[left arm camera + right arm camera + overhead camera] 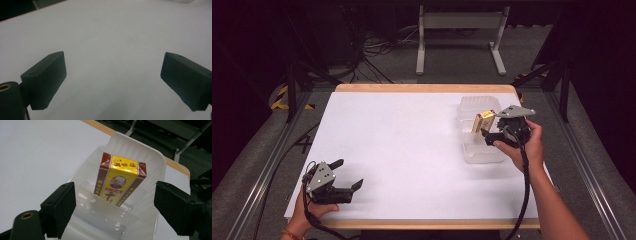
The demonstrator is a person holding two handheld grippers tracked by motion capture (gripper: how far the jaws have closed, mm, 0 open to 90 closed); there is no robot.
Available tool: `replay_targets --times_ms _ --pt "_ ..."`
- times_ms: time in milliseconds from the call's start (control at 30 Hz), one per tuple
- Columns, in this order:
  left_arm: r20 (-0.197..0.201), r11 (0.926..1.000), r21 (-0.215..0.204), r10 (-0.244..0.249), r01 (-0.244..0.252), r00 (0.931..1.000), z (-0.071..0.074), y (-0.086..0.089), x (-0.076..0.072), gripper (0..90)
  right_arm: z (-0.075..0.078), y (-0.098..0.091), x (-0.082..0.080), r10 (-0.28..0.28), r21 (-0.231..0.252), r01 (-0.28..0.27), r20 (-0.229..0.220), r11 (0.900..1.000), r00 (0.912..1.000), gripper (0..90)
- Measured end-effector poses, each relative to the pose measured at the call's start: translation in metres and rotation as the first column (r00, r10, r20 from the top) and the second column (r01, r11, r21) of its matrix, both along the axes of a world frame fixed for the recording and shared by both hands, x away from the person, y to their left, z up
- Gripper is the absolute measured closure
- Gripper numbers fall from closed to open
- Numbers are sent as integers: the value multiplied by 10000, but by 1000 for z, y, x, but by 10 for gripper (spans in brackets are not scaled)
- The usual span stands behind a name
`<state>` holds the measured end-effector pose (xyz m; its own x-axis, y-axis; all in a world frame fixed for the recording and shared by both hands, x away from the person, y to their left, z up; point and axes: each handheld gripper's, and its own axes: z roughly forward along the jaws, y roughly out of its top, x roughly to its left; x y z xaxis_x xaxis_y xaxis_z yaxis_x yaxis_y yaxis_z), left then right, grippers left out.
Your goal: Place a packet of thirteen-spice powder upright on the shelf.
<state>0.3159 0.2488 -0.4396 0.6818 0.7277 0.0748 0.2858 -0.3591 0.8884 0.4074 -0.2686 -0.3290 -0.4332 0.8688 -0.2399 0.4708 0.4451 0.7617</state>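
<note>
The box stands tilted in the clear tub at the table's far right, long axis leaning up and away — dead ahead of the right gripper, whose jaws stand apart on either side of it, not touching, so it's released. The left gripper sits open and empty at the near-left corner, well apart — any next move on the box looks like the right hand's.

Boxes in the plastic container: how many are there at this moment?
1. A yellow and dark red box stands tilted inside the clear plastic container at the table's right side, just ahead of the open right gripper. The translucent walls show nothing else inside.
</note>
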Motion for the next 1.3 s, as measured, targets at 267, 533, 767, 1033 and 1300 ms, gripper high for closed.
replay_targets --times_ms 267,533,767,1033,1300 --pt "-3 10000 34 40 -40 10000 0 1 0 71 2 -8 -14 303 -58 -302 183 9995 9994 167" --pt "9 10000 72 46 -46 10000 1 2 0 72 0 -13 -26 554 -465 -539 306 9975 9980 164" --pt "-12 9999 101 14 -14 10000 0 1 0 72 -2 -19 -39 771 -482 -752 378 9960 9963 163" --pt "-7 9999 116 5 -5 10000 0 1 -1 71 -5 -25 -54 896 -695 -864 449 9938 9950 159" --pt "-20 9999 110 3 -3 10000 0 1 -1 71 -11 -30 -65 953 -964 -911 397 9912 9947 153"
